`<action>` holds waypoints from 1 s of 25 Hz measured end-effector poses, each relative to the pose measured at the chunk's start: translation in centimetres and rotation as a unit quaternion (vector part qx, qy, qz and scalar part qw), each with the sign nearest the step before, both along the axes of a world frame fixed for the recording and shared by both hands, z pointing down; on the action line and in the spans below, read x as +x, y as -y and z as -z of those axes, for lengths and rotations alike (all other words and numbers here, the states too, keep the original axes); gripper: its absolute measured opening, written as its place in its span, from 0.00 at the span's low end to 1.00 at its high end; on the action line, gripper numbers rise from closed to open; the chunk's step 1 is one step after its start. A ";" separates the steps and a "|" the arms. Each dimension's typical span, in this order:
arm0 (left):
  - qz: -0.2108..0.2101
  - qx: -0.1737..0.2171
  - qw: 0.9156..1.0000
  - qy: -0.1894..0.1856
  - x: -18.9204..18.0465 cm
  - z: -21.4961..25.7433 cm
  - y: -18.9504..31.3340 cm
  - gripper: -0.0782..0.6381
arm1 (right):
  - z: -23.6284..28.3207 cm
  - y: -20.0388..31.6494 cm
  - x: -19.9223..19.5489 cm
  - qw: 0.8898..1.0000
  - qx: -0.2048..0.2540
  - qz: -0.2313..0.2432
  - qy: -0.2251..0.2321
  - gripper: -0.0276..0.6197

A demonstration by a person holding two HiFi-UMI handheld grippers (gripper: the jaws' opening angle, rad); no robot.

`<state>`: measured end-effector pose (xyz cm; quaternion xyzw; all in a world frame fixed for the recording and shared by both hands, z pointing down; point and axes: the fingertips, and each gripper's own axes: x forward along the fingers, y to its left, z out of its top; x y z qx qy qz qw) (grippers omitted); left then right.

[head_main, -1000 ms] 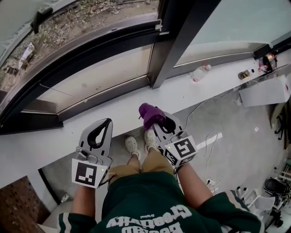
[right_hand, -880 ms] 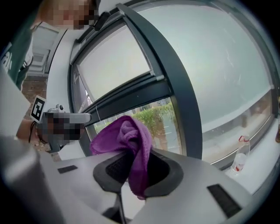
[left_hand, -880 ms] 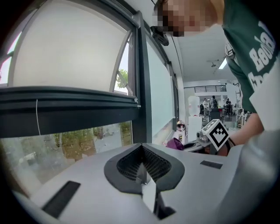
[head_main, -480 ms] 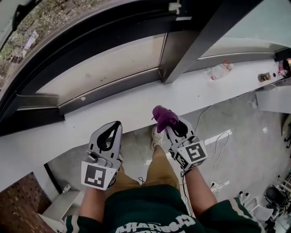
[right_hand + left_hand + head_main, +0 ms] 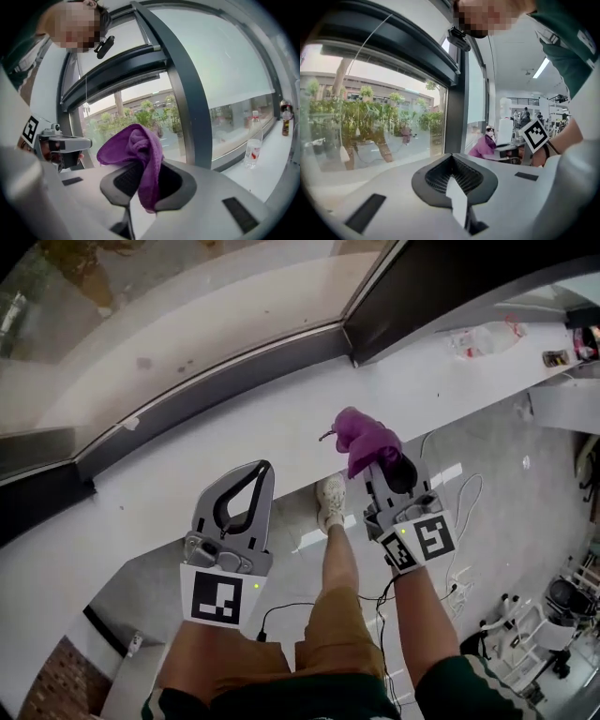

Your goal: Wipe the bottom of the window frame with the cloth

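The bottom rail of the window frame (image 5: pixel 216 390) is a dark strip running along the glass, above a white sill (image 5: pixel 169 493). My right gripper (image 5: pixel 377 465) is shut on a bunched purple cloth (image 5: pixel 362 439), which hangs over the sill's near edge, short of the rail. In the right gripper view the cloth (image 5: pixel 136 150) drapes between the jaws of the right gripper (image 5: pixel 140 176), with the frame's dark upright (image 5: pixel 187 108) behind. My left gripper (image 5: pixel 261 474) is shut and empty, over the sill to the left; its left gripper view (image 5: pixel 451 161) faces the glass.
A clear plastic bottle (image 5: pixel 483 337) lies on the sill at the far right, also seen as a bottle (image 5: pixel 253 150) beyond the upright. A dark mullion (image 5: pixel 441 287) meets the sill. Cables (image 5: pixel 459 512) and the person's shoe (image 5: pixel 330 501) are on the floor below.
Both grippers have moved forward toward the window. The purple cloth now sits over the sill's edge, closer to the bottom rail. Both stay shut.
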<state>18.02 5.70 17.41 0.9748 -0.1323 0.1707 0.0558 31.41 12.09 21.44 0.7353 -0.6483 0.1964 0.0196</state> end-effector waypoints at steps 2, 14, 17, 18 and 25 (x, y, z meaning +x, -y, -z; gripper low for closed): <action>-0.014 -0.016 1.000 0.008 -0.1 -3.1 0.1 0.12 | -3.2 0.9 0.7 1.000 -0.019 -0.011 -0.011 0.15; 0.011 -0.047 0.999 0.015 5.4 -12.6 3.6 0.12 | -18.4 7.1 8.4 0.977 -0.150 0.013 -0.148 0.15; 0.022 -0.055 0.998 0.018 6.3 -14.6 4.2 0.12 | -20.3 8.7 10.5 0.973 -0.157 0.012 -0.169 0.15; 0.028 -0.052 0.998 0.022 6.4 -15.2 4.5 0.12 | -20.9 9.2 11.0 0.972 -0.160 0.011 -0.170 0.15; 0.077 -0.055 0.995 0.043 6.9 -18.6 6.8 0.12 | -24.9 10.5 12.4 0.975 -0.184 0.008 -0.121 0.15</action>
